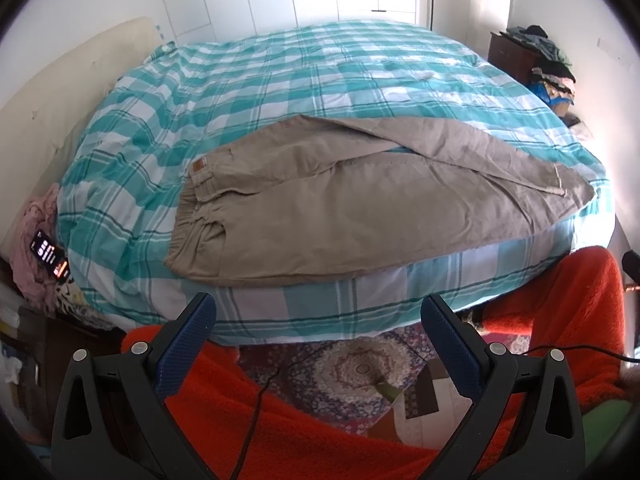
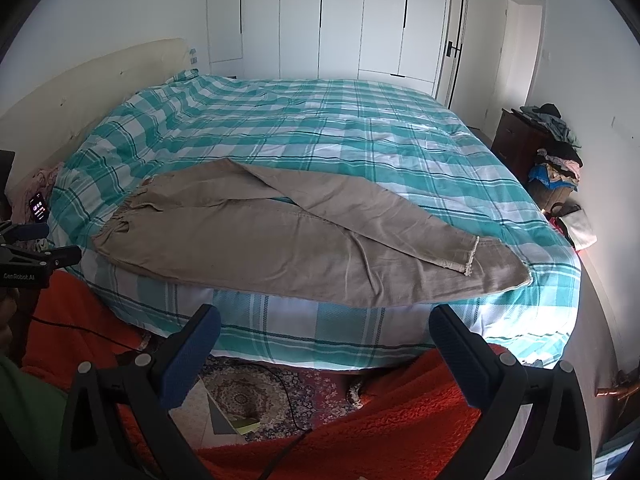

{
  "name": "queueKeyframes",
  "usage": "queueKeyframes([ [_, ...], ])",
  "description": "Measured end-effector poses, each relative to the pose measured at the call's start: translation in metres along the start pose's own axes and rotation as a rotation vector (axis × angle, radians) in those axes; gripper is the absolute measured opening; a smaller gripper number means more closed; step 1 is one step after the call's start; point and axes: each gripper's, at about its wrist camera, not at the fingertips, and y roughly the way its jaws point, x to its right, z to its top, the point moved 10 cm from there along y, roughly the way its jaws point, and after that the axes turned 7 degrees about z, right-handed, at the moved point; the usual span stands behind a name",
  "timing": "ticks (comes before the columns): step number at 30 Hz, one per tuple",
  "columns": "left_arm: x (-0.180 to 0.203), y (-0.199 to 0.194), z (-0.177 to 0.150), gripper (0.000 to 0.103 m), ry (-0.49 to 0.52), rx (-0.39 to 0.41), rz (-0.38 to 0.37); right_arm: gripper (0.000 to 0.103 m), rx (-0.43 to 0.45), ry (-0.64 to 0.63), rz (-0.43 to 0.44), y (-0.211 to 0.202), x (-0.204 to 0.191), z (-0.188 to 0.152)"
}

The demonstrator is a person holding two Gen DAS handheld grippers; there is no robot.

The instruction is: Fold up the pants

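Beige pants (image 1: 360, 200) (image 2: 304, 240) lie flat along the near edge of the bed, waistband to the left and leg cuffs to the right. The far leg is laid diagonally over the near one, its frayed cuff (image 2: 592, 256) near the right end. My left gripper (image 1: 318, 312) is held back from the bed edge, open, with nothing between its blue pads. My right gripper (image 2: 324, 324) is likewise open and short of the mattress side, holding nothing. The left gripper's body (image 2: 36, 256) shows at the left border of the right wrist view.
The bed (image 1: 280, 80) (image 2: 320, 128) carries a teal and white plaid cover. A lit phone (image 1: 50, 254) lies at its left side by pink cloth. A dark dresser with piled clothes (image 2: 548, 140) stands right. Orange fleece (image 1: 320, 420) and a patterned rug (image 1: 360, 368) lie below me.
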Motion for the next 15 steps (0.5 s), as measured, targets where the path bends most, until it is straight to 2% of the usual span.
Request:
queueKeyframes([
  [15, 0.0043, 0.0002, 0.0073, 0.102, 0.011, 0.015, -0.01, 0.103, -0.002, 0.006, 0.003, 0.0072, -0.0004, 0.0001],
])
